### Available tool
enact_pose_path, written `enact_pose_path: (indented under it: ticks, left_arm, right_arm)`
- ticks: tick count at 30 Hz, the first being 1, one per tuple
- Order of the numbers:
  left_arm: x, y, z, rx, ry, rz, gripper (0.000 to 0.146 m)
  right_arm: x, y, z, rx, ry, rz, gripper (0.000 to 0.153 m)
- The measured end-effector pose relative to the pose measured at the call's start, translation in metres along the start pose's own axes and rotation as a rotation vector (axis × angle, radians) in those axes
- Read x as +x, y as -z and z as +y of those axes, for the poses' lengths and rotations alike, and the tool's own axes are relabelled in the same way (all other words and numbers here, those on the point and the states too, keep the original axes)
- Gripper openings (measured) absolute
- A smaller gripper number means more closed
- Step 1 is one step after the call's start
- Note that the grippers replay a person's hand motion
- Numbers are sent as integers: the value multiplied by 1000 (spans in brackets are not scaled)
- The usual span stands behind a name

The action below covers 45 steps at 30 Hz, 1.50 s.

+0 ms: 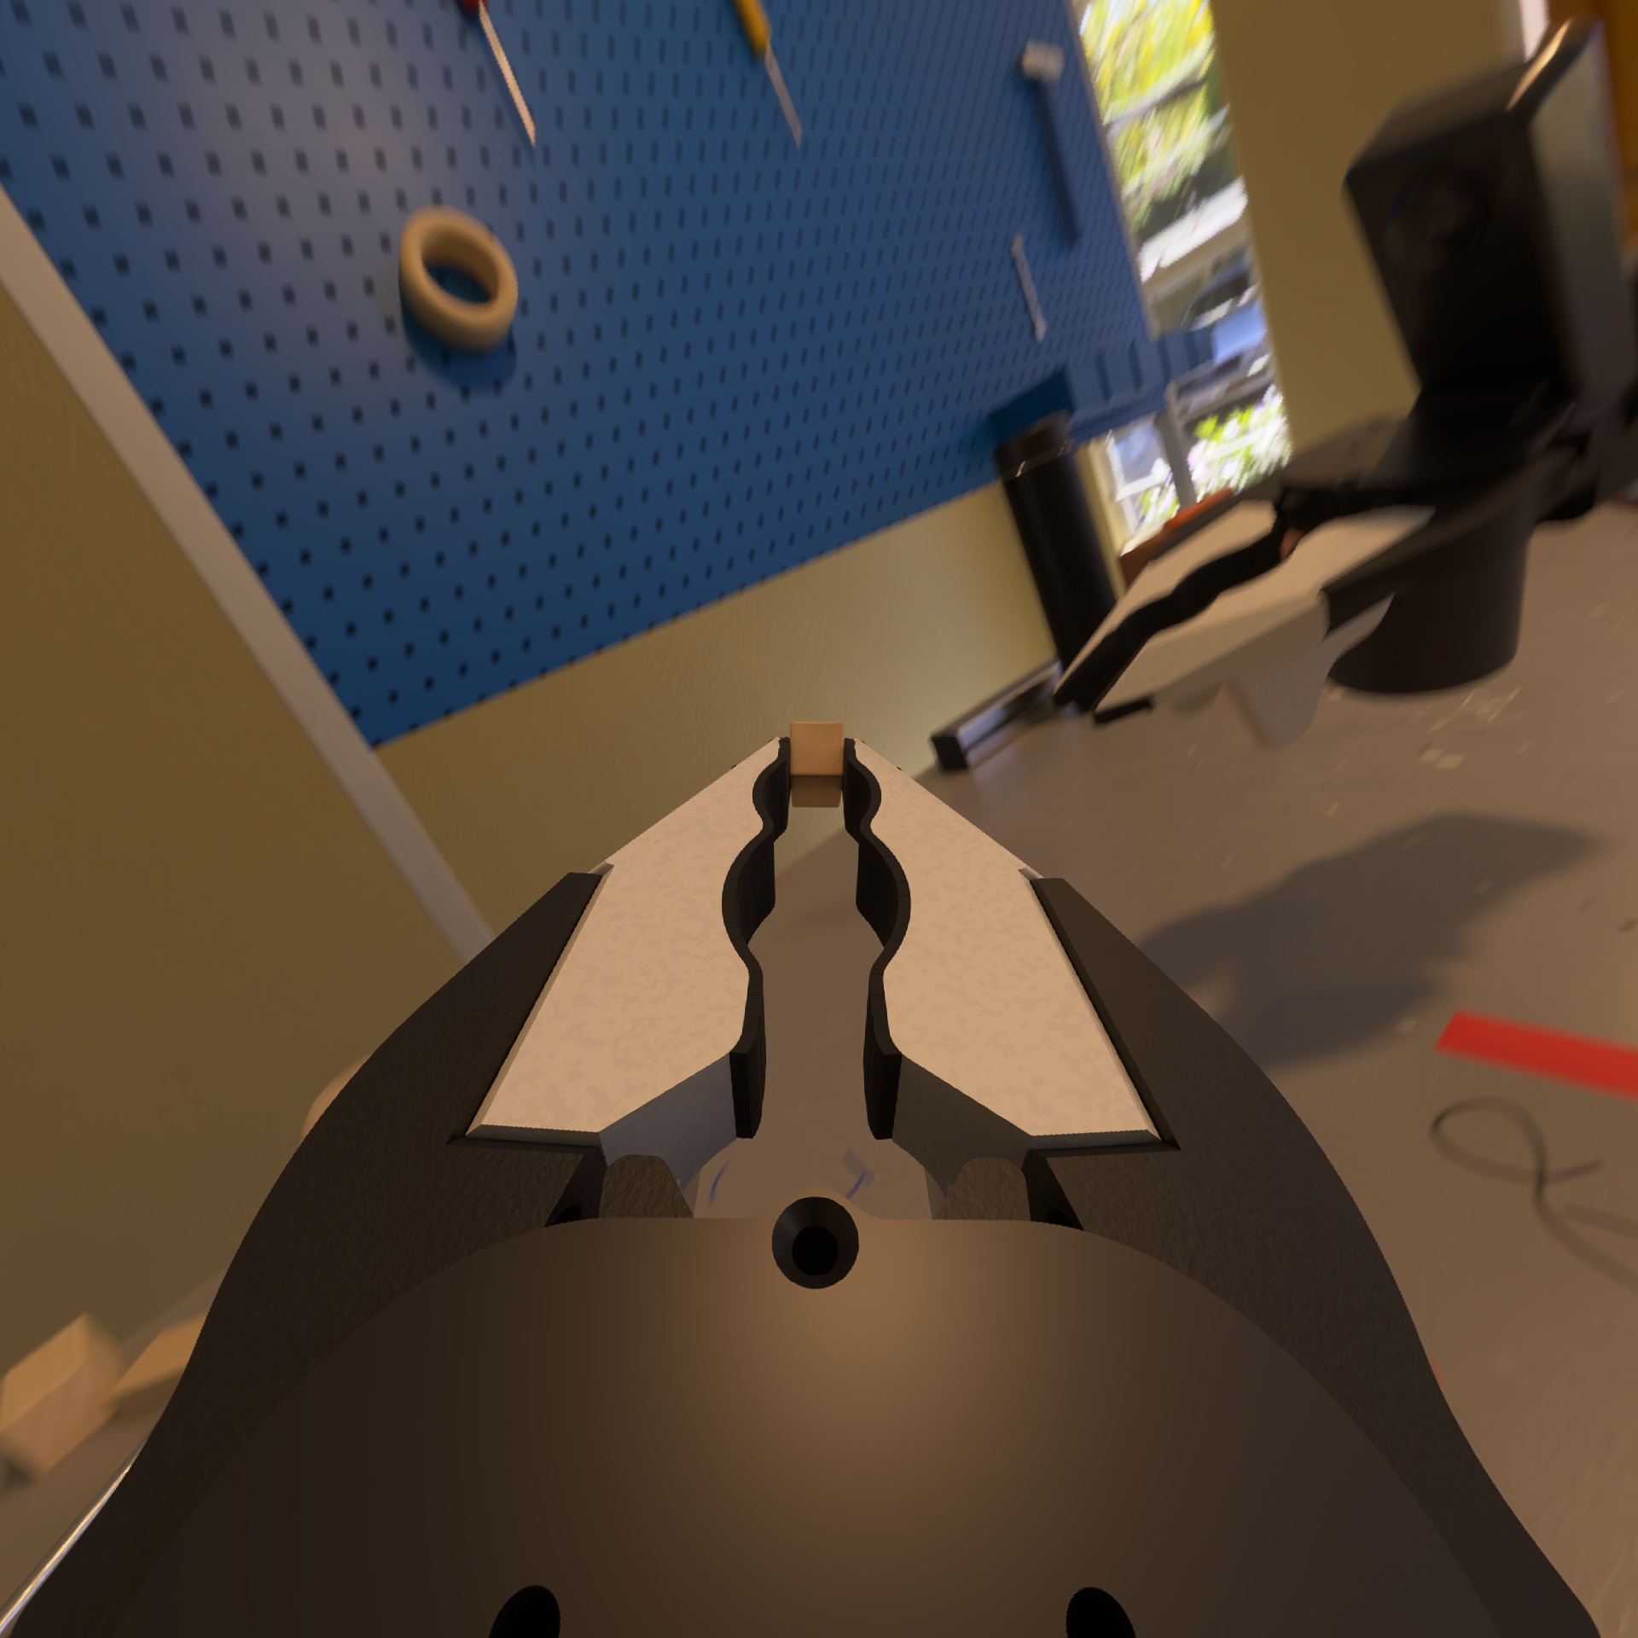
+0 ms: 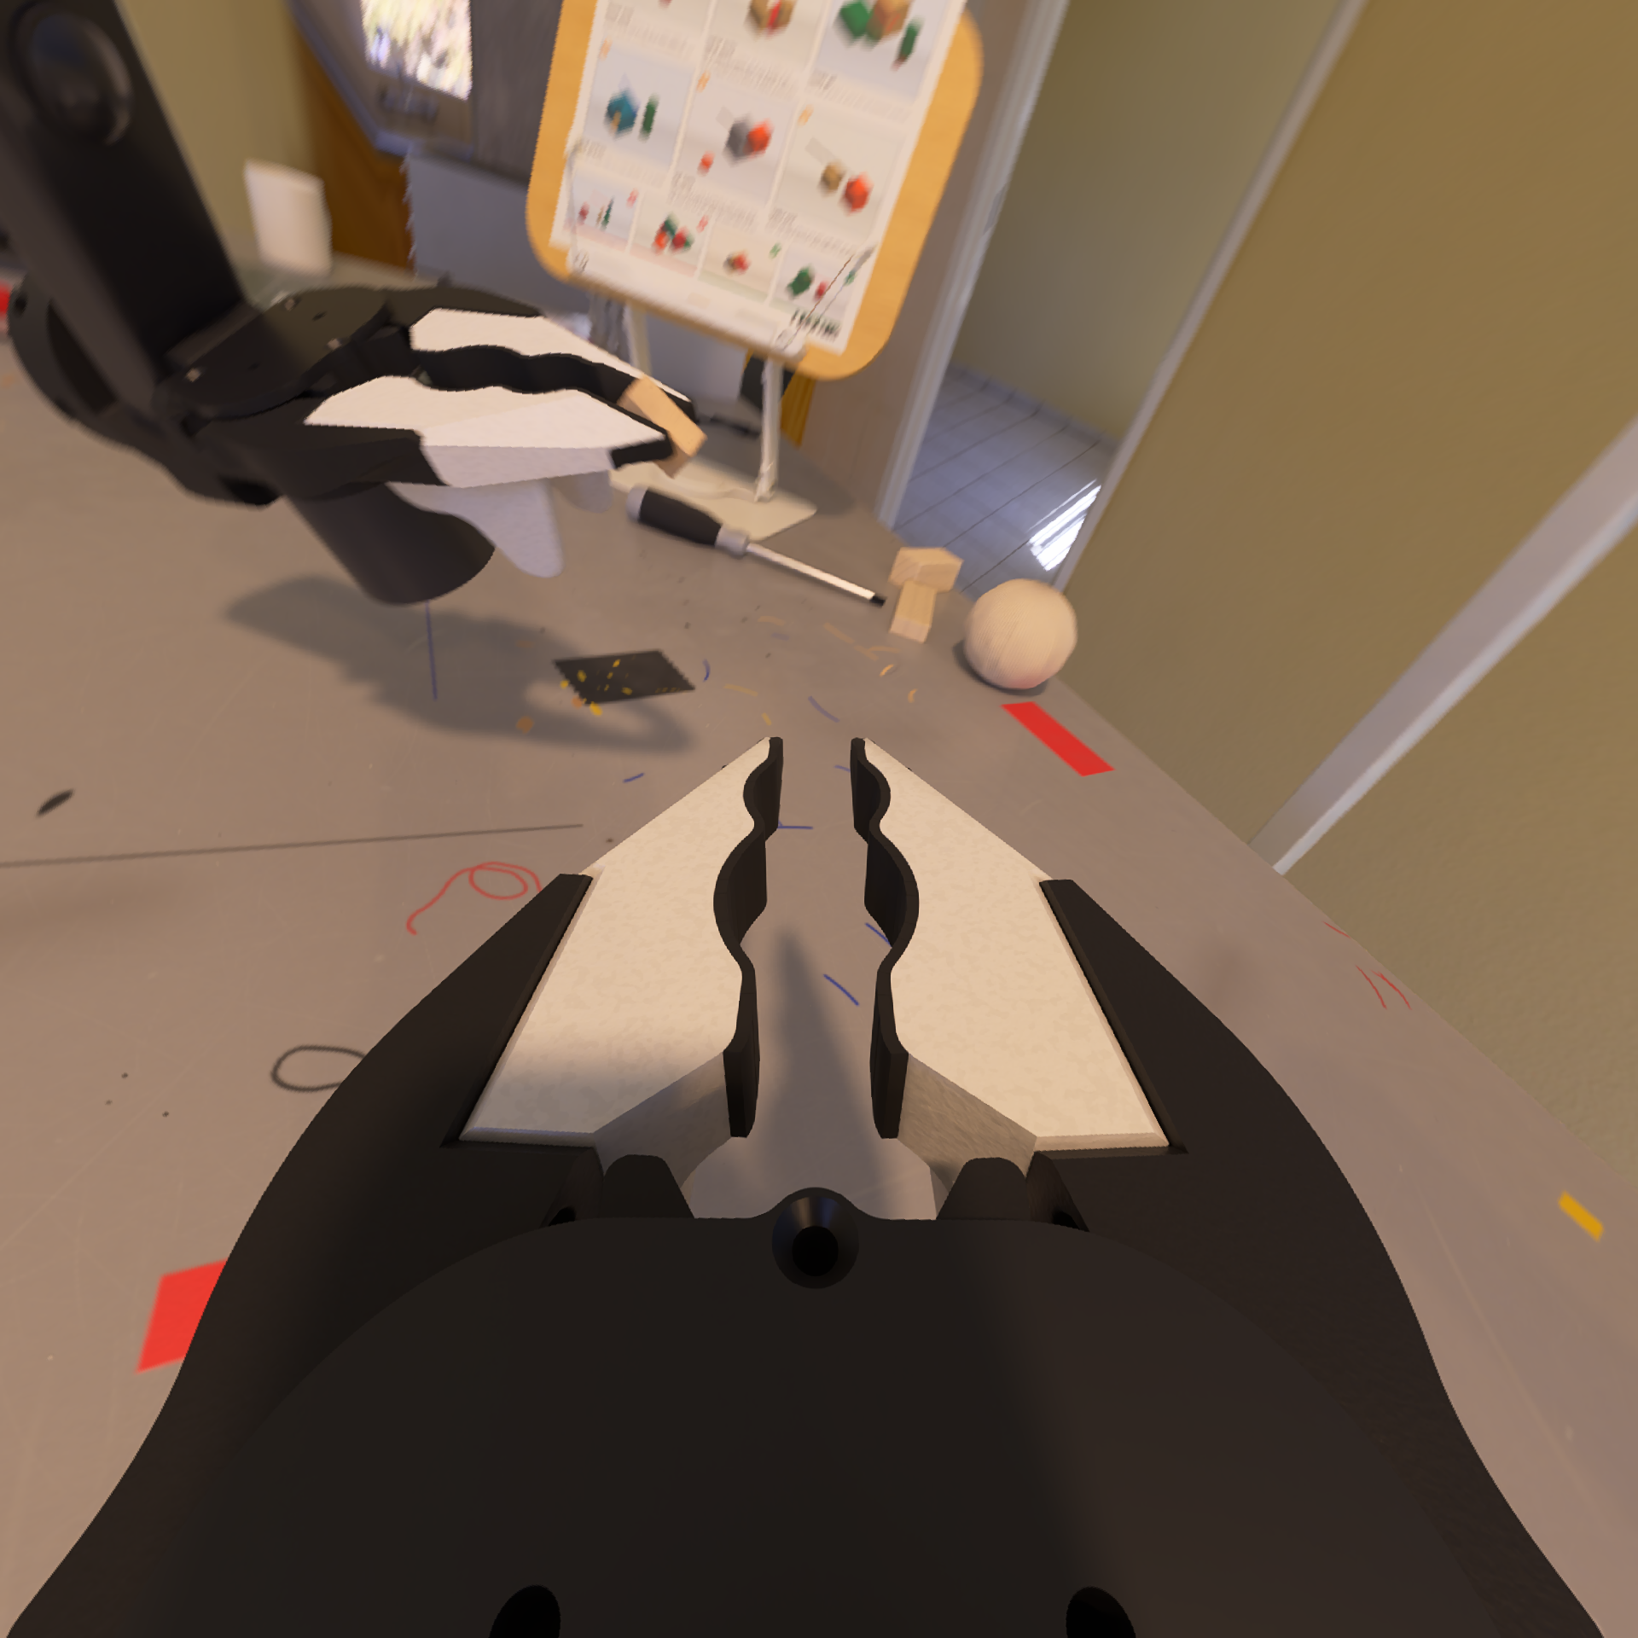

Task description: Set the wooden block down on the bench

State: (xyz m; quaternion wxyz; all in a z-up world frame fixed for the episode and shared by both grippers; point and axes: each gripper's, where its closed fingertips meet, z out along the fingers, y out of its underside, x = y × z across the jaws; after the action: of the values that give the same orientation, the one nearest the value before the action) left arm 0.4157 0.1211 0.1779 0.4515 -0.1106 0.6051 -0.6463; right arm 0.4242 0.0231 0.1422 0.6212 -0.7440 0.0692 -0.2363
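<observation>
My left gripper [image 1: 815,784] is shut on a small pale wooden block [image 1: 815,746], pinched at the very fingertips and held in the air above the grey bench [image 1: 1152,842]. In the right wrist view the same gripper [image 2: 651,417] hovers well above the bench [image 2: 266,753] with the block [image 2: 681,432] sticking out past its tips, and casts a shadow below. My right gripper [image 2: 815,753] is open with a narrow gap and holds nothing, low over the bench. It also shows at the upper right of the left wrist view [image 1: 1086,700].
A screwdriver [image 2: 709,532], two stacked wooden blocks [image 2: 922,589], a pale ball [image 2: 1019,634] and a black pad [image 2: 625,678] lie on the bench. A poster board on a stand [image 2: 744,177] is behind. A blue pegboard [image 1: 620,354] with tools and a black cylinder [image 1: 1055,532] stand at the back.
</observation>
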Motion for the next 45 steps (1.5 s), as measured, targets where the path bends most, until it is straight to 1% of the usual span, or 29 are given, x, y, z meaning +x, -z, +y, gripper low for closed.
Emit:
enact_pose_path:
  ticks: [2,6,10,12,14,17,22,25,32,36,40,45]
  left_arm:
    - [-14,5,27,-122,11,11,11]
    - [-26,5,92,-484,61,157,11]
    - [-23,6,137,-702,138,313,11]
    - [-19,6,151,-757,126,362,11]
    - [-17,6,161,-782,116,395,11]
    - [-15,9,173,-823,159,451,10]
    - [-19,15,186,-886,161,516,11]
    - [-19,17,189,-890,157,533,11]
    - [-19,17,190,-862,236,533,11]
    - [-20,20,191,-842,209,531,11]
    - [-21,22,190,-841,229,525,15]
    - [-23,31,188,-853,270,522,27]
  right_arm:
    - [-2,-14,0,-66,29,-54,16]
    - [-5,-27,3,-123,-10,-103,16]
    - [-17,-20,15,-176,-12,-110,15]
    - [-23,-11,23,-207,8,-100,15]
    - [-29,0,34,-242,23,-90,14]
    - [-34,16,46,-276,28,-65,14]
    - [-35,35,53,-256,-32,-37,12]
    - [-32,41,54,-226,-73,-20,11]
    - [-27,46,54,-185,-121,-8,10]
    - [-24,49,55,-170,-132,-1,9]
    - [-23,51,56,-157,-154,-3,8]
    - [-19,56,59,-154,-169,2,8]
